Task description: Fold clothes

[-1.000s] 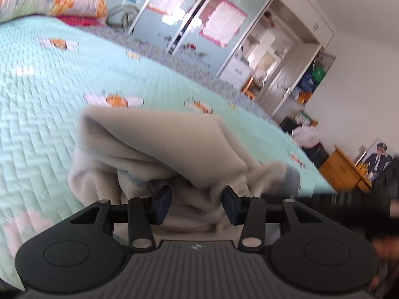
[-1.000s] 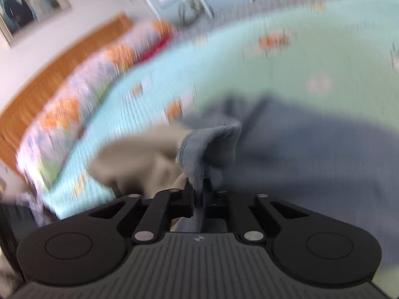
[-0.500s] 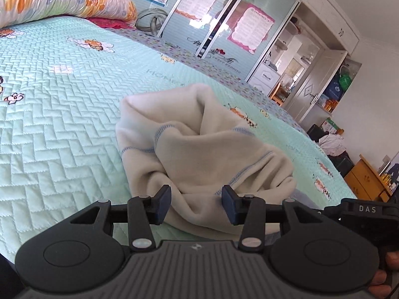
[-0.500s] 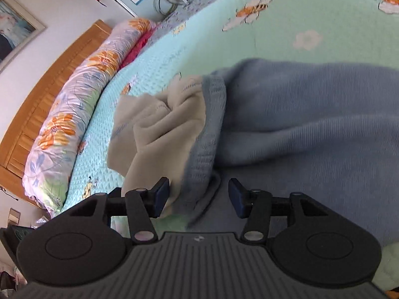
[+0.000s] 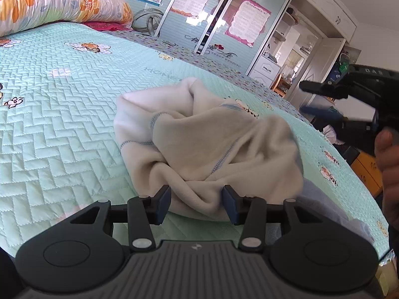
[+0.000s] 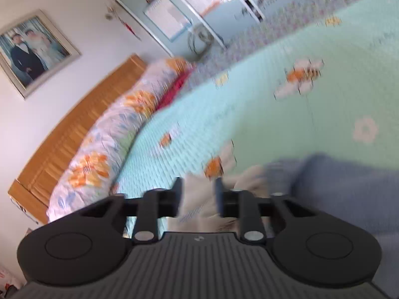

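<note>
Left gripper [image 5: 197, 203] stands parted around the near fold of a crumpled cream fleece garment with blue stitching [image 5: 212, 144], pads not pressing; it lies bunched on the mint quilted bedspread [image 5: 62, 129]. Right gripper [image 6: 198, 196], jaws closing, holds nothing. Soft, light, floppy: I'd pinch a stitched hem edge, not the bulk

Bedroom, quilted bed [image 5: 74, 129], wardrobe [image 5: 212, 20]

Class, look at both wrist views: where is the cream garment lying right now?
In the left wrist view the cream garment lies bunched on the green quilt, just ahead of the left gripper, beside blue cloth.
</note>
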`<control>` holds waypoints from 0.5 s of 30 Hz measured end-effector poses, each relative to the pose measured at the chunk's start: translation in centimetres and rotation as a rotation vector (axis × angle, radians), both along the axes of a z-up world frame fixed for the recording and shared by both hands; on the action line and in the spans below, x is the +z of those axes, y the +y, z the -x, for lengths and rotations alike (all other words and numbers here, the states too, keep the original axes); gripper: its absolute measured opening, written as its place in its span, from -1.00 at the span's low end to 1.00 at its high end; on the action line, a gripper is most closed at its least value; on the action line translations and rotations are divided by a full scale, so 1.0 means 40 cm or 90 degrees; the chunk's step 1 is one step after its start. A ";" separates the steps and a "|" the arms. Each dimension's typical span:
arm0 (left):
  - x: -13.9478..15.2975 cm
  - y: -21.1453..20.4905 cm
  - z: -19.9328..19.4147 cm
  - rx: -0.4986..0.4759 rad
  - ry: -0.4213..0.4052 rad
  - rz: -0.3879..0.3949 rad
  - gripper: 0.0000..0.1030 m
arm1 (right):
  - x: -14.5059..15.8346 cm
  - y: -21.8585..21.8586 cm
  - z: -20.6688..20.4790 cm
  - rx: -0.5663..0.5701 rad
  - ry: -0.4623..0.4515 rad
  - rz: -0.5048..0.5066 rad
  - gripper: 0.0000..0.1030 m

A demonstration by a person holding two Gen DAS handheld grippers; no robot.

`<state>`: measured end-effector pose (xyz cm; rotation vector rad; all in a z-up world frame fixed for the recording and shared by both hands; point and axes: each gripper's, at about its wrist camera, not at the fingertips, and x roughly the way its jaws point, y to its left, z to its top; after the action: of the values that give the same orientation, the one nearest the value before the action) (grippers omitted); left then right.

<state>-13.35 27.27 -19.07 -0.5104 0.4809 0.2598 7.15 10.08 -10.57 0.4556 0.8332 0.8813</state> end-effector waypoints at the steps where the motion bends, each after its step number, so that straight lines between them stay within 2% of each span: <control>1: 0.000 -0.001 0.000 -0.001 0.001 -0.001 -0.06 | -0.025 -0.009 0.011 0.005 0.015 0.012 -0.13; 5: 0.002 -0.001 0.009 -0.004 -0.002 0.002 -0.06 | -0.119 -0.043 0.091 0.071 0.055 0.057 -0.12; 9: 0.003 -0.014 0.013 -0.012 0.005 -0.006 -0.06 | -0.171 -0.041 0.129 0.124 0.061 0.124 0.00; 12: 0.015 -0.040 0.019 -0.030 0.006 -0.037 -0.06 | -0.199 -0.036 0.112 0.106 0.092 0.133 0.00; 15: 0.021 -0.075 0.022 -0.065 0.015 -0.083 -0.05 | -0.177 -0.048 0.120 0.111 0.076 0.120 0.01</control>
<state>-14.24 24.28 -18.24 -0.3543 0.5073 0.1976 2.35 8.14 -17.65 0.2746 1.0680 0.9313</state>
